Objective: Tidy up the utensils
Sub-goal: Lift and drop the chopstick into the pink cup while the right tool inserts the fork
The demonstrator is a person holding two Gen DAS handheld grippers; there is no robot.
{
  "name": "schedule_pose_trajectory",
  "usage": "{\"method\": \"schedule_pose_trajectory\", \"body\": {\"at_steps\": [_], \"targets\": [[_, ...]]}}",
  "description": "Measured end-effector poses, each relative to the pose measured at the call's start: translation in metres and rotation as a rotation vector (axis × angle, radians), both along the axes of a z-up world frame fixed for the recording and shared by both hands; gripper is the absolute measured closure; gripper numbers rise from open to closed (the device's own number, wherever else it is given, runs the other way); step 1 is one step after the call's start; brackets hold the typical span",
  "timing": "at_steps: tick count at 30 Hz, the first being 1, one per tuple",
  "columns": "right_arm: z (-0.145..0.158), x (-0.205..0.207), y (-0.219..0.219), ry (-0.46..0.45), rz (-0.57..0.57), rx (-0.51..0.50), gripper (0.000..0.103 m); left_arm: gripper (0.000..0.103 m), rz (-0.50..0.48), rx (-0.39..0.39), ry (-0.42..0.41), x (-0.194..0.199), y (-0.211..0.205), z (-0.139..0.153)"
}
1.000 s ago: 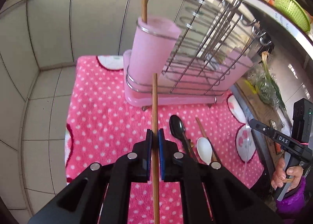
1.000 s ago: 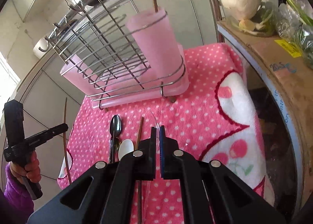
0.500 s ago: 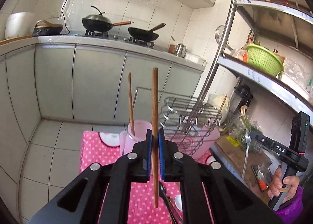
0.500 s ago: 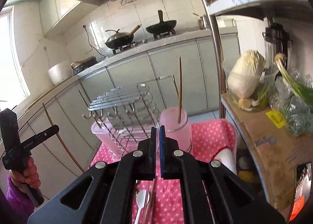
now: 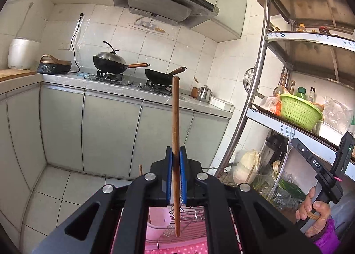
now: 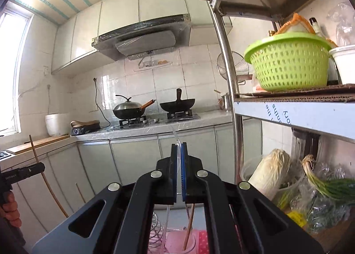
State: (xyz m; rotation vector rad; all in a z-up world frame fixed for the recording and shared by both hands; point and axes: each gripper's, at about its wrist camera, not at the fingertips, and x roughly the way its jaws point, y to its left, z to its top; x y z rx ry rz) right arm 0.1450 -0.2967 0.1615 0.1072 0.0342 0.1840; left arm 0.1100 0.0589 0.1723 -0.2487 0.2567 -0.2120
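Observation:
My left gripper is shut on a brown wooden chopstick and holds it upright, high above the pink utensil cup on the wire rack. Another chopstick stands in that cup. My right gripper is shut on a thin clear plastic utensil, seen edge-on, whose handle hangs down beneath the jaws. Below it the pink cup holds a chopstick. The right gripper also shows in the left wrist view, and the left gripper in the right wrist view.
A metal shelf post and shelves with a green basket stand at the right. Cabbage and greens lie below. A counter with two woks runs along the back. The pink dotted towel lies beneath.
Both grippers have risen and tilted up from the towel, each with its utensil still clamped. The cup and rack have dropped to the bottom edge of both views.

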Motion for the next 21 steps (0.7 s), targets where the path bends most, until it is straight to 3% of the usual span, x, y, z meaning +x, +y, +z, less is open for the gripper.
{"method": "schedule_pose_trajectory", "body": {"at_steps": [11,21], "targets": [[-0.039,0.038,0.008,-0.048,-0.08,-0.047,0.1,0.097,0.074,0.042,0.006,0.04,0.008,-0.021],[-0.085,0.042,0.012,0.073,-0.051,-0.03,0.1,0.097,0.042,0.064,0.099,0.059,0.003,-0.06]]}}
